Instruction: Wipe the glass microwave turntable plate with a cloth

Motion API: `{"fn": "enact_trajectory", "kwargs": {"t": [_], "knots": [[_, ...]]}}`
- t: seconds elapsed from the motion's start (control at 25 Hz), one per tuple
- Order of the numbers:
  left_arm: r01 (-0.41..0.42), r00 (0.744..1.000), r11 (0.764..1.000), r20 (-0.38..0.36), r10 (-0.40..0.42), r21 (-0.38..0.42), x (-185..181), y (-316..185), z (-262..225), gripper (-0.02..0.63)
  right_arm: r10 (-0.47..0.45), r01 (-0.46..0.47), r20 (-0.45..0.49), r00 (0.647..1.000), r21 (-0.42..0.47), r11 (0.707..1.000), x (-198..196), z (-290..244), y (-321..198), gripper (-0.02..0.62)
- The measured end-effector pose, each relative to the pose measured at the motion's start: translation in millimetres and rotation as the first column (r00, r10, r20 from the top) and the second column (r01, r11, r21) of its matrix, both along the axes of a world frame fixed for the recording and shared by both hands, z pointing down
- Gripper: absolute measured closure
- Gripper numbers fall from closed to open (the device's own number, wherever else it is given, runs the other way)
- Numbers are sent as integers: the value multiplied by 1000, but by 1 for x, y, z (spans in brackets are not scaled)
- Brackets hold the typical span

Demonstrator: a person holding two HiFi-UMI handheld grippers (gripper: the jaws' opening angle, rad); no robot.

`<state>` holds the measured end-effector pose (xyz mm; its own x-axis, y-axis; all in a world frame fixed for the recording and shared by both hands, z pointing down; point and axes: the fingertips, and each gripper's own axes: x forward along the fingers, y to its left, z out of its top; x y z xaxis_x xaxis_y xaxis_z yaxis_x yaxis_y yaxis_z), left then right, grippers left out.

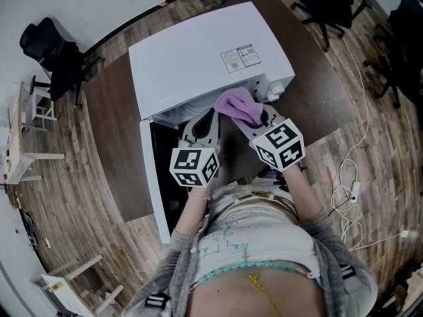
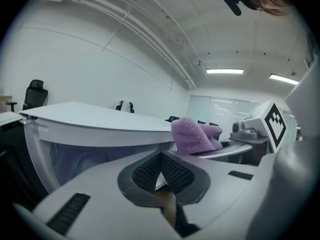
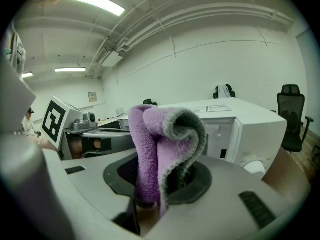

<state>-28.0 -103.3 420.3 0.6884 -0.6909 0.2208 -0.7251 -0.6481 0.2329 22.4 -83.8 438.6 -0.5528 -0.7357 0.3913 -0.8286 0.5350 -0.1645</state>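
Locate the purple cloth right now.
Head view, centre-right: the purple cloth is clamped in the right tool, held at the front edge of the white microwave, just right of the left tool.

White microwave (image 1: pixel 198 65) just ahead of the fingers (image 1: pixel 193 129), door (image 1: pixel 151 183) open left of them, dark table (image 1: pixel 112 144) beneath, black chair (image 1: pixel 49 51) far left, white cable (image 1: pixel 347 183) far right.

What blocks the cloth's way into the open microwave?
Nothing visible does: the door of the microwave is swung open at the left, and the cloth in the right hand-held gripper is at its front. The glass plate itself cannot be seen.
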Motion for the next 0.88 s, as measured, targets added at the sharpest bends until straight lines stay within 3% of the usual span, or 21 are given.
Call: {"fn": "enact_trajectory", "kwargs": {"t": [0.56, 0.88], "knots": [[7, 999, 1000, -37, -7, -5, -10, 8, -10, 594, -41, 42, -23, 999, 28, 999, -15, -10, 5, 474], [-4, 1000, 1000, -21, 4, -1, -7, 11, -7, 595, -34, 35, -18, 999, 24, 999, -13, -9, 8, 474]]}}
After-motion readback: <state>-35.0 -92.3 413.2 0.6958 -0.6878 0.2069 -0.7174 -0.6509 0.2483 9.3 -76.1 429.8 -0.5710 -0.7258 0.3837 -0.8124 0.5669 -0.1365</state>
